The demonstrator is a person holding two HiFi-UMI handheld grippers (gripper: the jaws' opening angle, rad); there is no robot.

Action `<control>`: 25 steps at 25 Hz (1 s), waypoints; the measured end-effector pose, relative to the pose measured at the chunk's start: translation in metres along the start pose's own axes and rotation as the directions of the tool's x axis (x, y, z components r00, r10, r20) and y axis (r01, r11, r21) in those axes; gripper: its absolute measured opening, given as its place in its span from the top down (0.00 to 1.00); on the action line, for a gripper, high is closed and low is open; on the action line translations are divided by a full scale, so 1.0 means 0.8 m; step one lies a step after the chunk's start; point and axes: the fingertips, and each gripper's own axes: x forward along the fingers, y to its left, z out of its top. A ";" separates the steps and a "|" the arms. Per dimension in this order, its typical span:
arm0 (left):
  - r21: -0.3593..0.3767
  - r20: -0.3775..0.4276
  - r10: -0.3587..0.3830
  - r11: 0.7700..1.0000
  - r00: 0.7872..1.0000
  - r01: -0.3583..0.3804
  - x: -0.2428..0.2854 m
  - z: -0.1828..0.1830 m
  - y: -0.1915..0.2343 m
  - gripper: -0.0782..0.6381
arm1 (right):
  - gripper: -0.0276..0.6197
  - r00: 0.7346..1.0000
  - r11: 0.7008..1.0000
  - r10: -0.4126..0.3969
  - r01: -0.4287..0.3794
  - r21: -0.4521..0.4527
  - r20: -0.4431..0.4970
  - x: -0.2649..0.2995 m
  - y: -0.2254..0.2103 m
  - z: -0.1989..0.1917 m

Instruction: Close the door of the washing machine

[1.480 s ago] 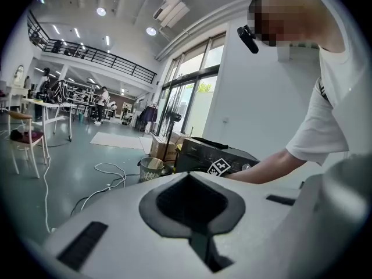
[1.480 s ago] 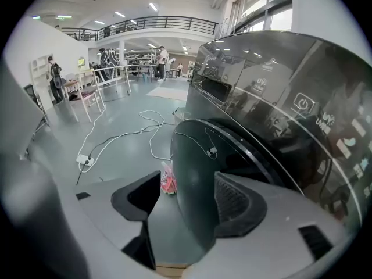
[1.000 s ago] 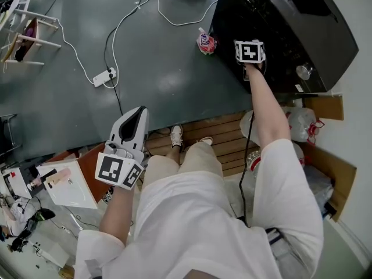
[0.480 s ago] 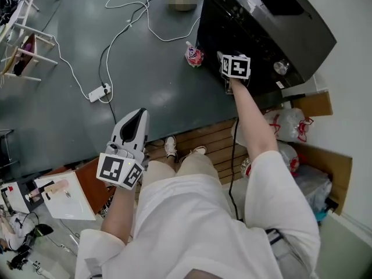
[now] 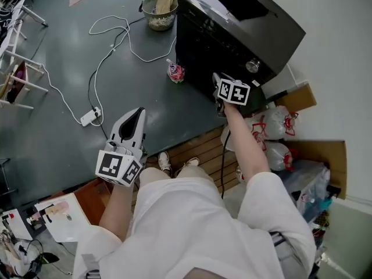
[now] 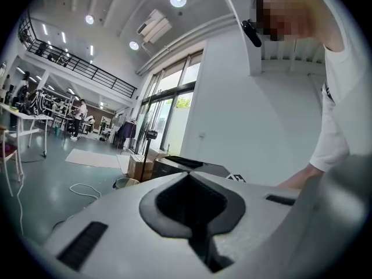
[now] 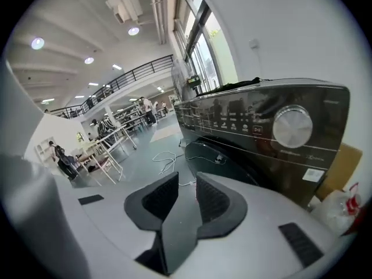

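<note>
The black washing machine (image 5: 232,34) stands at the upper right of the head view. Its dial (image 7: 292,127) and control panel fill the right gripper view, and the round door (image 7: 229,161) below them seems to lie flat against the front. My right gripper (image 5: 218,83) hovers just in front of that face without touching it. Its jaws (image 7: 186,182) are closing, with a narrow gap left and nothing between them. Over the grey floor to the left, my left gripper (image 5: 138,112) is held level, shut and empty (image 6: 189,182).
A pink packet (image 5: 174,71) lies at the machine's foot and a wire basket (image 5: 160,3) stands behind it. A white cable runs to a power strip (image 5: 90,117). Plastic bags (image 5: 273,127) and cardboard (image 5: 302,97) sit to the right, a wooden pallet (image 5: 200,141) underfoot.
My right gripper has drawn back from the machine's front toward the person and now hangs below the control panel. The left gripper has risen a little.
</note>
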 end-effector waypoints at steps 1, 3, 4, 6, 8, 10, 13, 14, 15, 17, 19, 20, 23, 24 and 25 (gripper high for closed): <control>0.006 0.007 -0.014 1.000 1.000 0.014 0.004 0.005 -0.004 0.89 | 0.82 1.000 1.000 0.000 0.000 0.010 0.007 -0.012 -0.005 -0.002; 0.020 0.021 -0.043 0.999 0.999 0.043 0.011 0.017 -0.012 0.89 | 0.85 1.000 1.000 -0.009 0.009 0.014 0.027 -0.035 -0.014 -0.002; 0.026 0.028 -0.055 0.998 0.998 0.054 0.013 0.022 -0.015 0.89 | 0.87 0.999 1.000 -0.015 0.014 0.018 0.042 -0.046 -0.018 0.001; 0.036 0.041 -0.071 0.997 0.997 0.070 0.016 0.032 -0.020 0.89 | 0.90 0.997 0.999 -0.026 0.023 0.035 0.078 -0.068 -0.025 0.007; 0.052 0.052 -0.090 0.995 0.995 0.087 0.020 0.044 -0.025 0.89 | 0.96 0.992 0.998 -0.037 0.030 0.056 0.120 -0.092 -0.034 0.014; 0.071 0.066 -0.106 0.992 0.992 0.101 0.024 0.058 -0.029 0.89 | 0.96 0.984 0.997 -0.039 0.027 0.073 0.172 -0.121 -0.041 0.027; 0.100 0.088 -0.114 0.989 0.990 0.105 0.022 0.076 -0.030 0.89 | 0.96 0.960 0.997 -0.032 0.009 0.081 0.279 -0.174 -0.045 0.054; 0.107 0.094 -0.115 0.989 0.989 0.105 0.020 0.081 -0.029 0.89 | 0.96 0.949 0.998 -0.038 0.019 0.062 0.314 -0.193 -0.048 0.064; 0.115 0.098 -0.118 0.988 0.988 0.106 0.019 0.086 -0.029 0.89 | 0.96 0.938 0.999 -0.048 0.038 0.037 0.344 -0.211 -0.051 0.073; 0.129 0.100 -0.129 0.985 0.987 0.116 0.019 0.094 -0.029 0.89 | 0.96 0.915 0.997 -0.071 0.080 -0.006 0.397 -0.244 -0.059 0.095; 0.139 0.101 -0.139 0.982 0.985 0.125 0.023 0.102 -0.028 0.89 | 0.96 0.891 0.993 -0.085 0.111 -0.032 0.445 -0.275 -0.064 0.119; 0.143 0.103 -0.142 0.982 0.985 0.126 0.025 0.107 -0.027 0.89 | 0.96 0.879 0.992 -0.086 0.121 -0.044 0.469 -0.291 -0.065 0.131; 0.153 0.123 -0.134 0.981 0.983 0.115 0.026 0.125 -0.024 0.89 | 0.96 0.844 0.987 -0.065 0.134 -0.092 0.532 -0.336 -0.054 0.162; 0.156 0.134 -0.128 0.982 0.983 0.107 0.025 0.132 -0.023 0.89 | 0.96 0.835 0.985 -0.053 0.134 -0.109 0.548 -0.349 -0.049 0.169; 0.158 0.146 -0.121 0.983 0.982 0.097 0.024 0.139 -0.021 0.89 | 0.96 0.827 0.983 -0.042 0.135 -0.125 0.561 -0.361 -0.043 0.175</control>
